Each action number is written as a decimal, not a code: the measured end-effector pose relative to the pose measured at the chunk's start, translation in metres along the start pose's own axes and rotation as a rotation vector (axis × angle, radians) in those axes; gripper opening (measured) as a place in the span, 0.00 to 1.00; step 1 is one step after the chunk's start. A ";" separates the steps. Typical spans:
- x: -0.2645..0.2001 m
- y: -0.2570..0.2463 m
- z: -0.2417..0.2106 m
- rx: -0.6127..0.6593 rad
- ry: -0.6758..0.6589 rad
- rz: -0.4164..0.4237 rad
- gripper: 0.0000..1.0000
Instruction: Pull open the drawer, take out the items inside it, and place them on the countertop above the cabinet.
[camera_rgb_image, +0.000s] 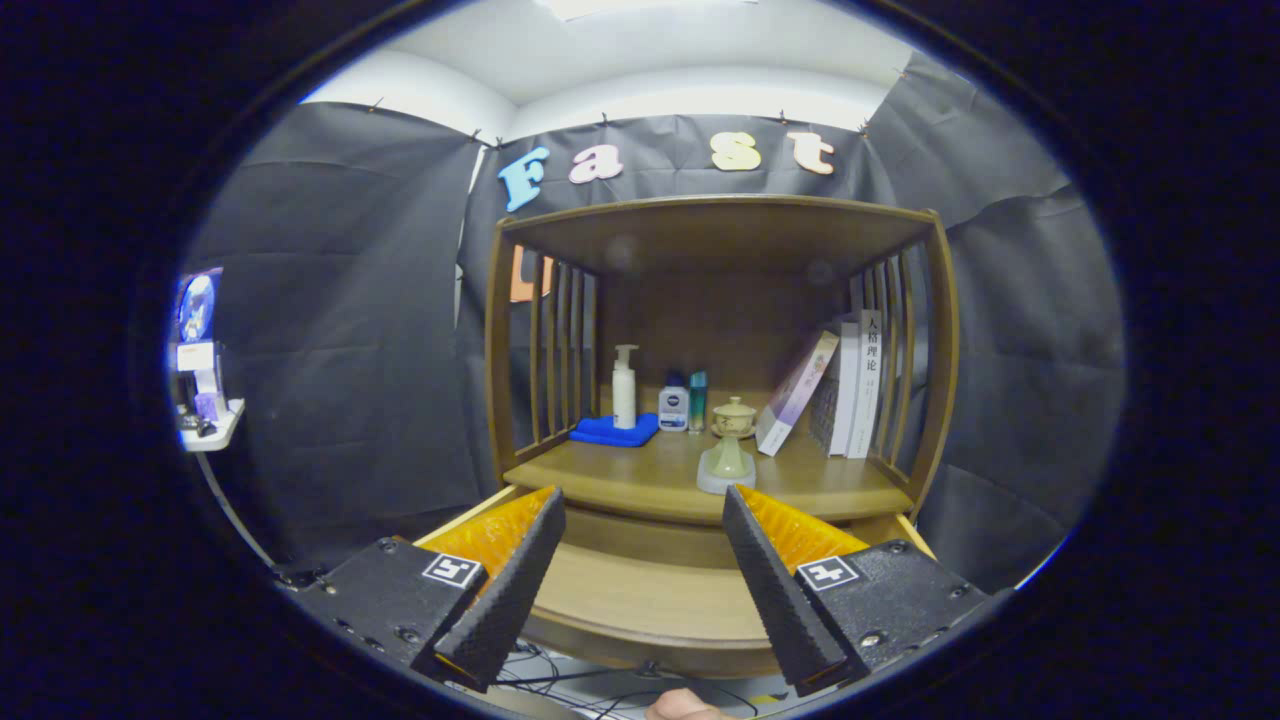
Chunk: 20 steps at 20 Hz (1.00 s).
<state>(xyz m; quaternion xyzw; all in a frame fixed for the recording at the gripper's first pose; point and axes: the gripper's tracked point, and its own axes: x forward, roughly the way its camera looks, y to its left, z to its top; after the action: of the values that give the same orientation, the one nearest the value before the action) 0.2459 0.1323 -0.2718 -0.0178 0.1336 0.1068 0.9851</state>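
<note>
The wooden cabinet (930, 330) stands straight ahead with its countertop (620, 480) under a slatted hutch. Below it the drawer (640, 595) is pulled out, and its bare wooden bottom shows between my fingers. My gripper (643, 495) is open above the drawer with nothing between the fingers. A pale green ceramic piece (727, 465) with a flared base stands at the countertop's front edge, just beyond my right fingertip (738, 505). Further back are a white pump bottle (624, 388) on a blue cloth (613, 431), a small blue-and-white bottle (673, 404), a teal bottle (697, 400) and a lidded cup (734, 417).
Several books (845, 385) lean at the countertop's right end against the slats. Black cloth walls close in both sides. A small white shelf (208, 425) with objects hangs far to the left. Cables (560, 680) lie below the drawer front, and a person's fingertip (682, 708) shows there.
</note>
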 end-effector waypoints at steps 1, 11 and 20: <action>-0.006 0.003 -0.008 -0.002 -0.001 0.001 1.00; -0.029 0.004 -0.111 -0.023 0.104 -0.057 1.00; -0.024 -0.005 -0.161 0.007 0.213 -0.119 1.00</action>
<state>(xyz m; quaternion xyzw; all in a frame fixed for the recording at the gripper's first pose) 0.1828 0.1118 -0.4208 -0.0336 0.2365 0.0453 0.9700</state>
